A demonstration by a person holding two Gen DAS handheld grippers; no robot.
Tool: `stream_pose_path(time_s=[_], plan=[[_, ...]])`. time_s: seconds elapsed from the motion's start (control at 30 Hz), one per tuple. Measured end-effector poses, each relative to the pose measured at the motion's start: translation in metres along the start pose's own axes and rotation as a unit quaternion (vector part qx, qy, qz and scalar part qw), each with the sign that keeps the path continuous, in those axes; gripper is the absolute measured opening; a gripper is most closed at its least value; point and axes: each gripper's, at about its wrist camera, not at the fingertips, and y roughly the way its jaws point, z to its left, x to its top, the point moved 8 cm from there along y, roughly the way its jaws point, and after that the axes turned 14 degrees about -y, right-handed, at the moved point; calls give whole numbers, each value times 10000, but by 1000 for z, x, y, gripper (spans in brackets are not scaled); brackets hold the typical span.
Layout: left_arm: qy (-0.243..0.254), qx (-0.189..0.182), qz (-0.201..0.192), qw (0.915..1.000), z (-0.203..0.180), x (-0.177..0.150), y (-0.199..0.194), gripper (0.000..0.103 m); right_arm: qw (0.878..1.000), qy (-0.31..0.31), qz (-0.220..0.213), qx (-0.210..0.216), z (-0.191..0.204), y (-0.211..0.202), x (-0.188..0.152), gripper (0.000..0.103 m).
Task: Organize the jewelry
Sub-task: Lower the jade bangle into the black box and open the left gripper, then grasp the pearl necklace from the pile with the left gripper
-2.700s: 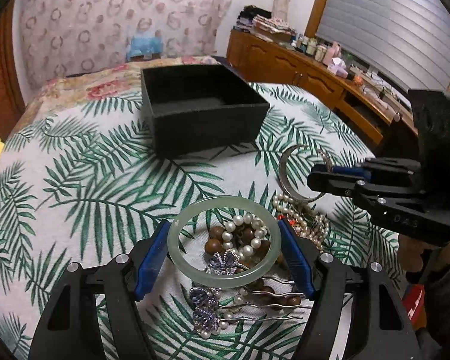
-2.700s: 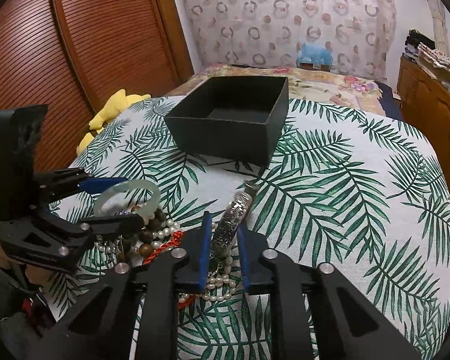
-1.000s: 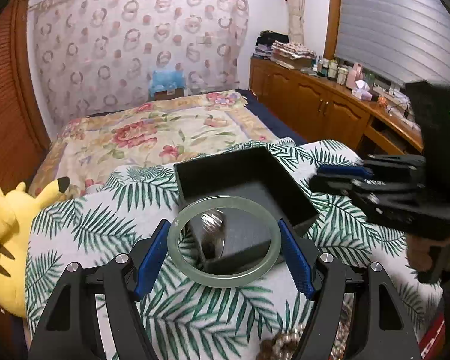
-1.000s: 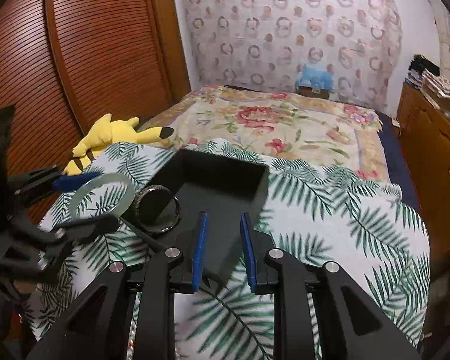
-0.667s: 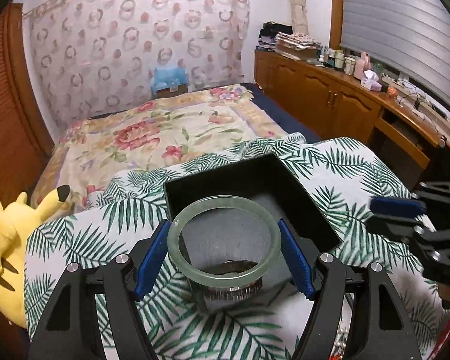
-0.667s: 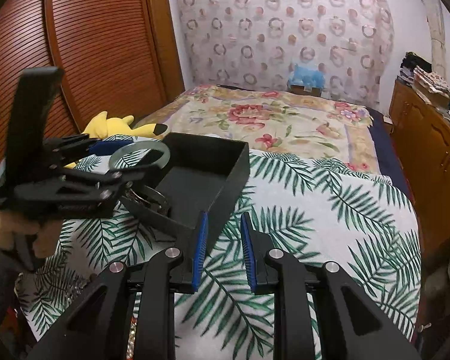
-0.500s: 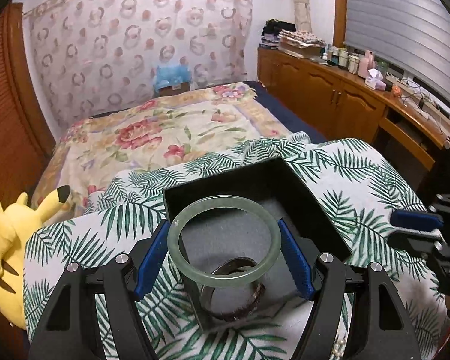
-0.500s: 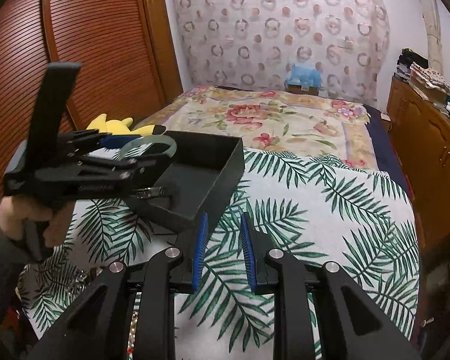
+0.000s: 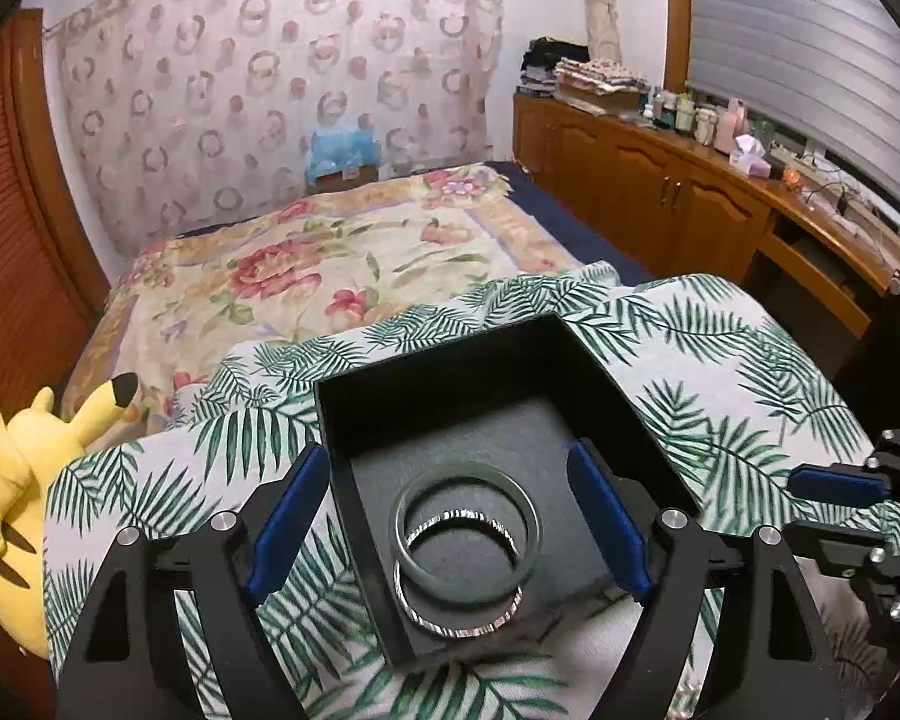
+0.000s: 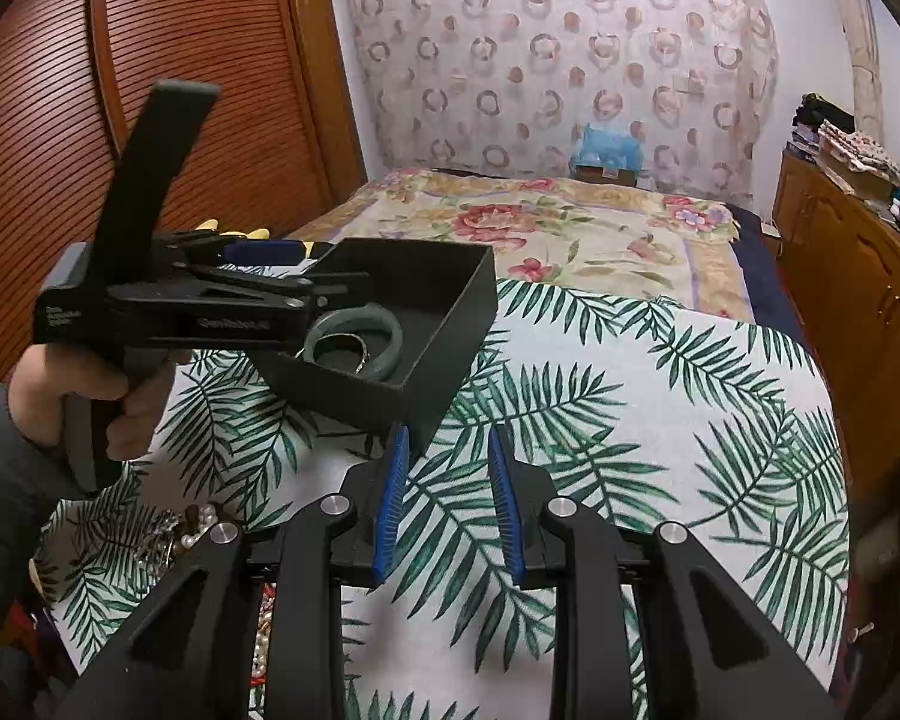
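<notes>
A black open box (image 9: 594,372) stands on the palm-leaf cloth. Inside it a pale green jade bangle (image 9: 465,525) lies on top of a silver bangle (image 9: 459,624); both also show in the right wrist view, the jade bangle (image 10: 384,348) over the silver one (image 10: 363,354). My left gripper (image 9: 450,510) hovers over the box's near edge, open and empty, and it shows from the side in the right wrist view (image 10: 282,276). My right gripper (image 10: 447,504) is low over the cloth beside the box's near corner, jaws a little apart, holding nothing.
Loose pearls and beads (image 10: 192,531) lie on the cloth at the lower left of the right wrist view. A yellow plush toy (image 9: 24,480) sits at the table's left edge. A floral bed (image 9: 330,264) lies behind and wooden cabinets (image 9: 660,204) stand to the right.
My left gripper has opened and let the jade bangle drop into the box onto the silver bangle. My right gripper has drawn back from the box toward the near side.
</notes>
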Motion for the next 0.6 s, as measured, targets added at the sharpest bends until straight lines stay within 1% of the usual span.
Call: stream_pose_path(time_s=[0.07, 0.17, 0.23, 0.37, 0.6], plan=[[-25, -73, -3, 10000, 1, -8, -11, 78, 10000, -41, 3, 0, 8, -2, -5, 30], [-16, -78, -13, 10000, 3, -23, -26, 78, 9999, -103, 25, 17, 21, -4, -14, 30], [-5, -103, -17, 9999, 5, -35, -37, 78, 9998, -134, 71, 137, 32, -5, -20, 30], [-13, -207, -11, 9998, 9, -59, -58, 78, 9988, -333, 258, 243, 50, -3, -33, 29], [-125, -400, 14, 9991, 17, -97, -88, 78, 9960, -596, 562, 359, 67, 7, -49, 29]])
